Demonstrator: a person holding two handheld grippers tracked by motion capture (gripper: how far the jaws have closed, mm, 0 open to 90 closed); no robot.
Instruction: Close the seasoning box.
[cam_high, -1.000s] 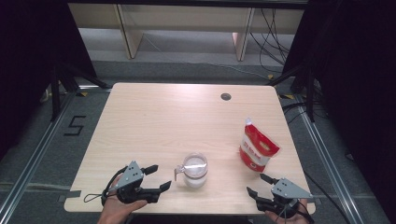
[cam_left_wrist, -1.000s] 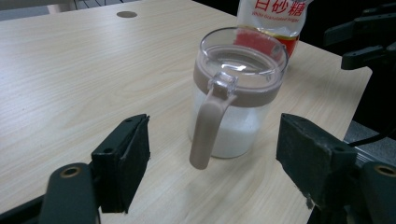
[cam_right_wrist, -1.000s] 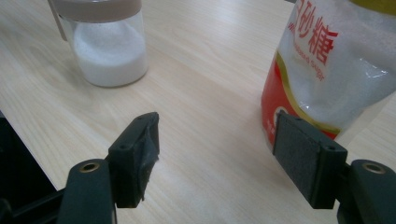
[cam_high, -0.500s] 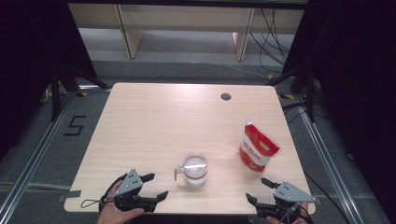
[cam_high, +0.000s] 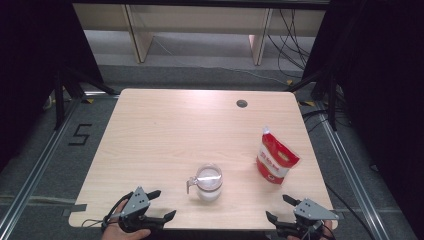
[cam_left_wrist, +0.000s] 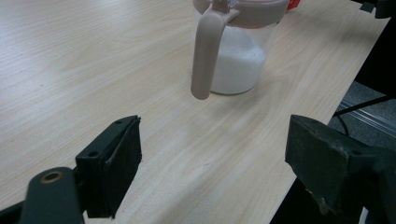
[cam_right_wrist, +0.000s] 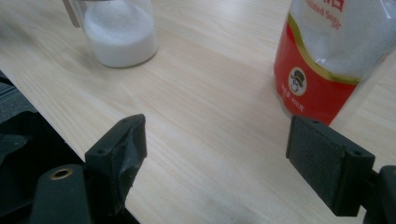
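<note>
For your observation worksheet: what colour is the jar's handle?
Pale pinkish-beige, matching the lid; the jar's handle shows best in the left gripper view.

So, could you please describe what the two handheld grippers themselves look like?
Both are black. The left gripper and the right gripper each carry a grey three-cornered plate on top and two black jaws. In the gripper views the jaws end in flat rectangular pads with small screw holes, on arms with a brass-coloured rivet. A black cable loops from the left one.
</note>
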